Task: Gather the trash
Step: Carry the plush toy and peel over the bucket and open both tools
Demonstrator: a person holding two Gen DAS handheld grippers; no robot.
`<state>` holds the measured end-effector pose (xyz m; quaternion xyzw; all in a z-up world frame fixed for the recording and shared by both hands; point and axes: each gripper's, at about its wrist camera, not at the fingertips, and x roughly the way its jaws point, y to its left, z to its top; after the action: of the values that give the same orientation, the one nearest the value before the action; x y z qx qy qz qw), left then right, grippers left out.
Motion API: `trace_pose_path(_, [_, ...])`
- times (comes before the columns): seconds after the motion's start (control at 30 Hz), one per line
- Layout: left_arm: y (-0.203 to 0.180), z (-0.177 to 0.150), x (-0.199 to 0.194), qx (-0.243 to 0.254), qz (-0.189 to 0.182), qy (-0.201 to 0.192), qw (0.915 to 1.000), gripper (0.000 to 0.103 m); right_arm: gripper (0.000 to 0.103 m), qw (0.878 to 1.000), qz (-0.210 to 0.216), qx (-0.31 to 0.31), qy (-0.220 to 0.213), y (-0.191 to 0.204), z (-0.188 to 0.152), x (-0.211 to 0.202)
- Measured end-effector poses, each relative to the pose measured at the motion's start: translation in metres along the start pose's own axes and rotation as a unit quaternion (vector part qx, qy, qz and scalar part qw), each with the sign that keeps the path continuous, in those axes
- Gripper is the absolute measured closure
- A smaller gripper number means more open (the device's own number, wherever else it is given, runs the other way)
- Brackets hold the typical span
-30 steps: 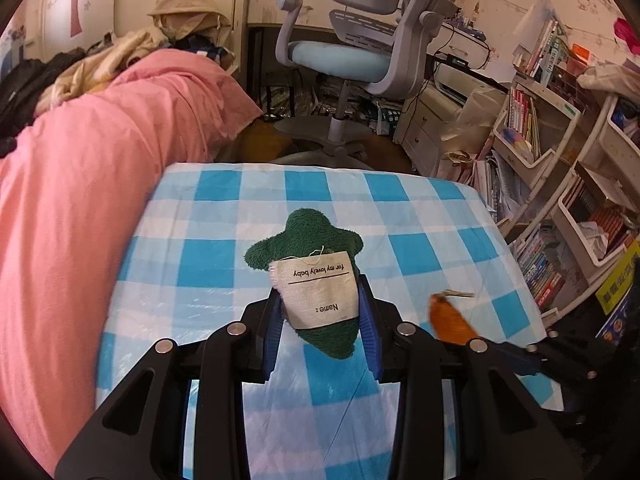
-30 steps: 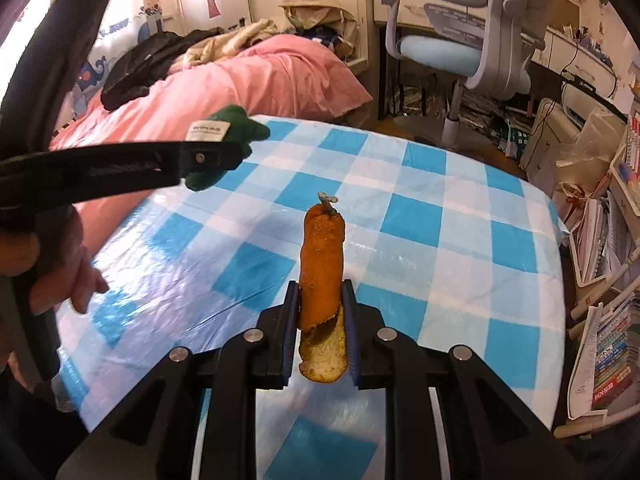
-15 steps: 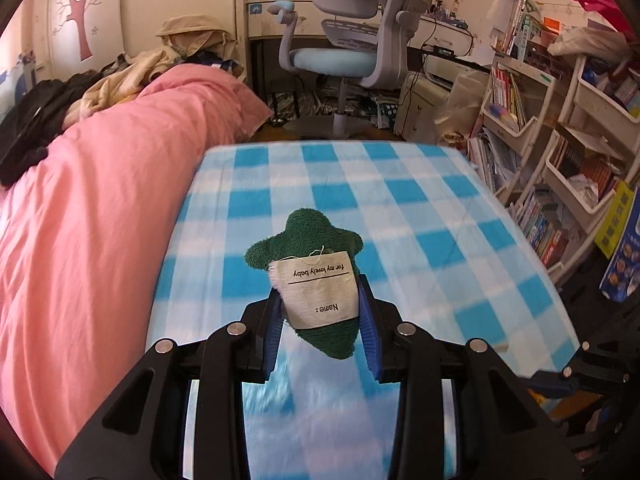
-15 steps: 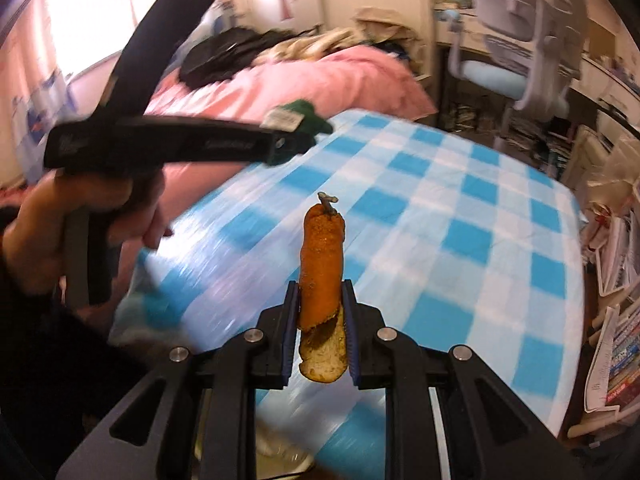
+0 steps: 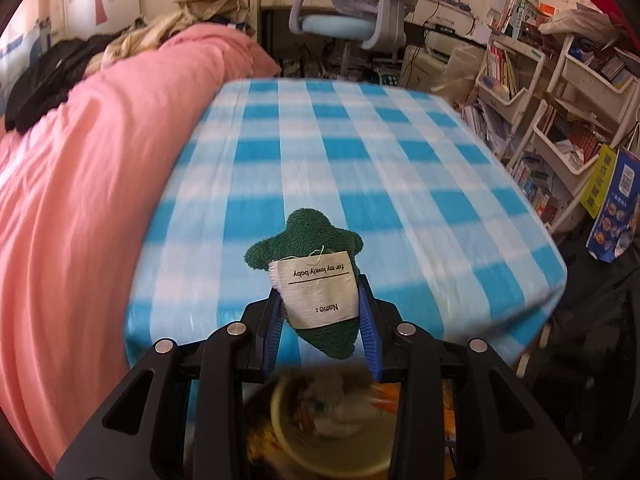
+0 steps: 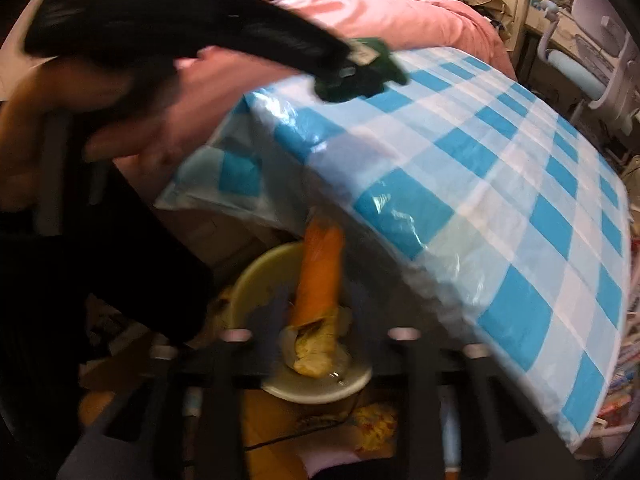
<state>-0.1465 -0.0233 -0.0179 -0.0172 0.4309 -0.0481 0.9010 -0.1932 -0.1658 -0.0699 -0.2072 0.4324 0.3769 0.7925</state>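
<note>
Right gripper (image 6: 316, 344): jaws opening, peel (image 6: 318, 280) loose between them, long axis up-frame, directly over the bin (image 6: 248, 280) at lower centre; left gripper (image 5: 320, 320): clenched on green toy (image 5: 308, 240), bin (image 5: 280, 404) just below its tips.

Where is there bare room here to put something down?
The checked tablecloth is bare from the pink bedding across to the bookshelves. Below the near edge it is crowded: the yellow bin already holds scraps.
</note>
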Motion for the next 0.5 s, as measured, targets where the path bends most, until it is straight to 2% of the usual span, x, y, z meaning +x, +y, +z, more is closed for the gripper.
trace_pose_path(0.13, [-0.003,-0.035,-0.001,-0.014,-0.006,0.032,0.9994,0.07,0.039,0.999,-0.025,0.037,-0.005,-0.008,-0.008,-0.007])
trace_pose_path(0.27, [-0.011,-0.063,-0.001,-0.017,-0.008,0.064,0.9978,0.066,0.016,0.993,-0.08,0.086,-0.021,-0.02,-0.017,-0.017])
trace_pose_path(0.37, [-0.017,-0.074,0.002,-0.012,0.003,0.075,0.9971,0.059,0.011,0.983,-0.125,0.135,-0.017,-0.029,-0.025,-0.019])
trace_pose_path(0.43, [-0.021,-0.076,0.0,0.003,0.029,0.065,0.9975,0.043,0.009,0.975,-0.15,0.165,-0.012,-0.032,-0.031,-0.018])
trace_pose_path(0.5, [-0.023,-0.076,-0.006,0.007,0.048,0.04,0.998,0.033,0.009,0.969,-0.16,0.187,-0.012,-0.031,-0.037,-0.018])
